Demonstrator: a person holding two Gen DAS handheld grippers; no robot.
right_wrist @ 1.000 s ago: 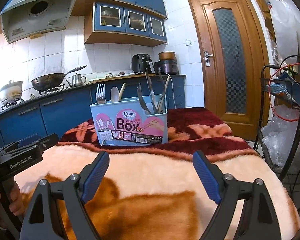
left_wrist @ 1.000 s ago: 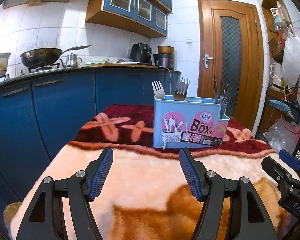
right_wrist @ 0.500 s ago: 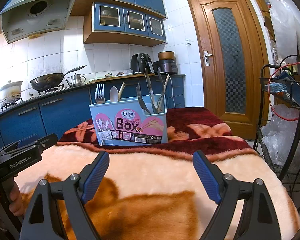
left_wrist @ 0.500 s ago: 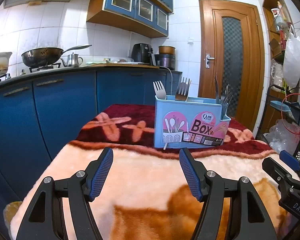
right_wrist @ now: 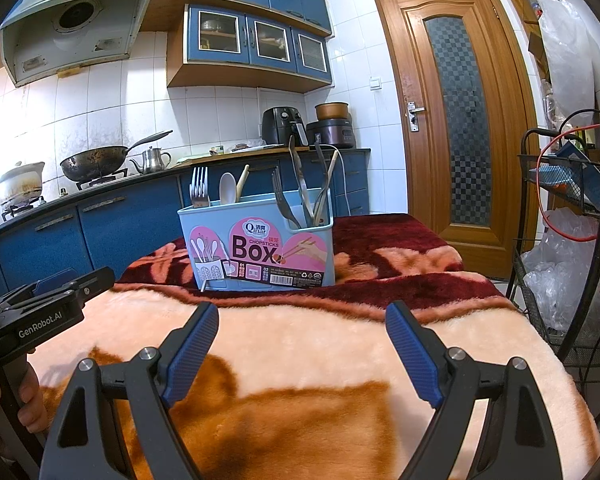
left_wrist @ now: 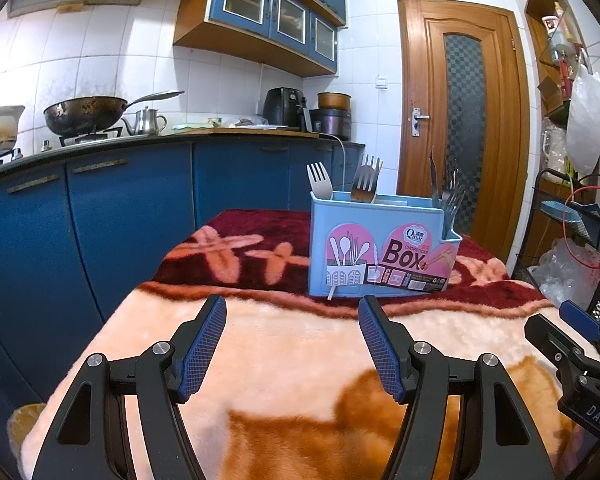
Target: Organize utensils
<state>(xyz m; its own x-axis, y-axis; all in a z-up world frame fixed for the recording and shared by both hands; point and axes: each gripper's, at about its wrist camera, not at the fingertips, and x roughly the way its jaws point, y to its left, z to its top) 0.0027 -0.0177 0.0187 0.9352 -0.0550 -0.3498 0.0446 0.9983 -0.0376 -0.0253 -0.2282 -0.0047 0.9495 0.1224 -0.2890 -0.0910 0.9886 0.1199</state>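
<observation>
A light blue utensil box with pink labels stands upright on the blanket-covered table; it also shows in the right wrist view. Forks, a spoon and other utensils stick up out of its compartments. My left gripper is open and empty, low over the blanket, well short of the box. My right gripper is open and empty, also short of the box. Each gripper's body shows at the edge of the other's view.
Blue kitchen cabinets with a wok and kettle run along the left. A wooden door is behind the table. A wire rack with bags and cables stands close on the right.
Both grippers have stayed open and nearly still; the views have shifted only slightly.
</observation>
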